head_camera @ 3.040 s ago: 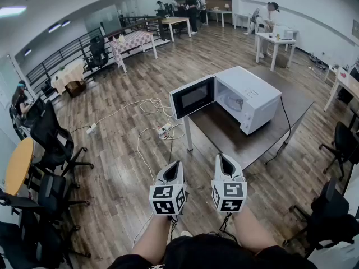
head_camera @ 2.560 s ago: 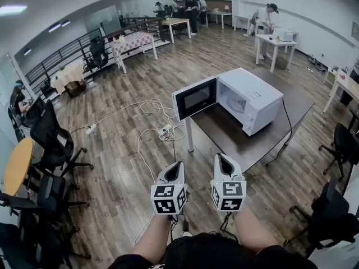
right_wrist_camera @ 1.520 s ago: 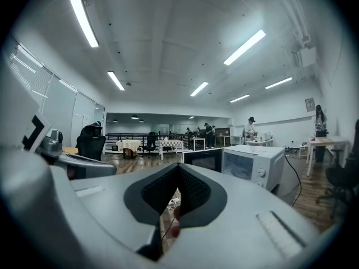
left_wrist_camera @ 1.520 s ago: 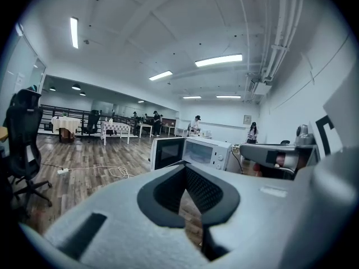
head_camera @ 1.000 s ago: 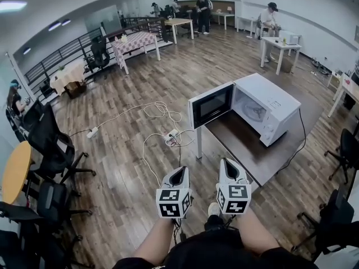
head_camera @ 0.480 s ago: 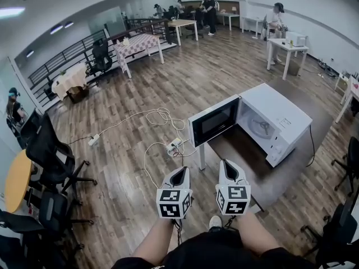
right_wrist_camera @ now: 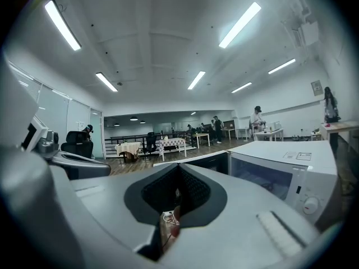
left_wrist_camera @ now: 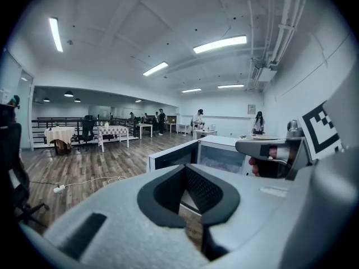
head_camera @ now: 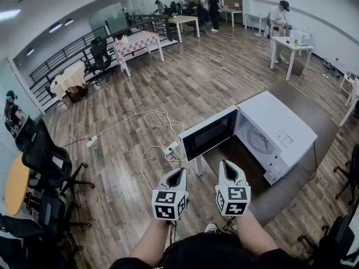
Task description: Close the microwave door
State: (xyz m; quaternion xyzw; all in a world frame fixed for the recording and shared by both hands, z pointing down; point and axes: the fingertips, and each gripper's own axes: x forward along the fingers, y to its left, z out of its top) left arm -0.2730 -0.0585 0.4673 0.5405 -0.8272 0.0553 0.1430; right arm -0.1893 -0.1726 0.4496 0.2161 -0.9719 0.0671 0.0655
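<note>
The white microwave (head_camera: 279,129) stands on a dark brown table (head_camera: 291,179), and its black-windowed door (head_camera: 208,134) is swung wide open to the left. Both grippers are held side by side just short of the door, apart from it. My left gripper (head_camera: 176,176) is shut with nothing in it, below the door's left half. My right gripper (head_camera: 226,170) is also shut and empty, below the door's hinge side. The left gripper view shows the door (left_wrist_camera: 173,157) and the lit cavity (left_wrist_camera: 223,158) ahead. In the right gripper view the microwave (right_wrist_camera: 280,175) fills the right side.
White cables and a power strip (head_camera: 170,147) lie on the wood floor left of the table. Black office chairs (head_camera: 47,167) crowd the far left. Other tables (head_camera: 136,41) and several people (head_camera: 279,15) are at the far end of the room.
The view has closed in on the microwave, which is now larger and lower in the head view. Both grippers travelled forward with it, still shut and side by side.
</note>
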